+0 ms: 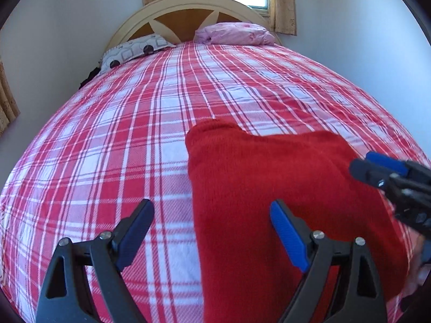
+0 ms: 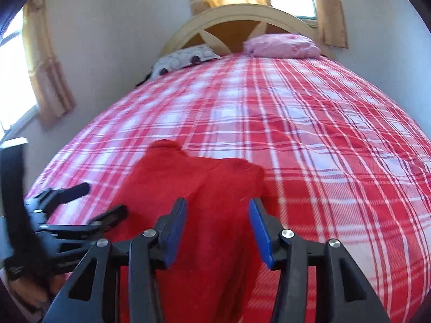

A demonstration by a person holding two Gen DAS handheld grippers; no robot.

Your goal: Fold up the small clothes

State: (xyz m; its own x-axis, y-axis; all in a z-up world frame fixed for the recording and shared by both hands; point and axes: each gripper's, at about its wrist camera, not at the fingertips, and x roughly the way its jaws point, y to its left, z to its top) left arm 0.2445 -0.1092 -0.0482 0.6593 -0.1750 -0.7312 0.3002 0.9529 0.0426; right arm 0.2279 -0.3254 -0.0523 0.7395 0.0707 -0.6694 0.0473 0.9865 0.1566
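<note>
A red fleecy garment (image 1: 269, 172) lies flat on the red-and-white plaid bedsheet (image 1: 134, 134), near the foot of the bed. My left gripper (image 1: 211, 210) hovers over the garment's left edge, jaws wide open, with its blue-padded finger above the red cloth and the other above the sheet. In the right wrist view the same garment (image 2: 204, 185) runs under my right gripper (image 2: 218, 207), whose jaws stand partly open with red cloth showing below the gap and no pad pressing on it. Each gripper shows in the other's view: the right gripper (image 1: 369, 164) and the left gripper (image 2: 102, 200).
A patterned grey pillow (image 1: 134, 51) and a pink pillow (image 1: 234, 33) rest against the curved cream headboard (image 1: 188, 5). A bright window with tan curtains (image 1: 282, 2) is behind it. White walls run along both sides of the bed. A second curtained window (image 2: 16, 72) is on the left.
</note>
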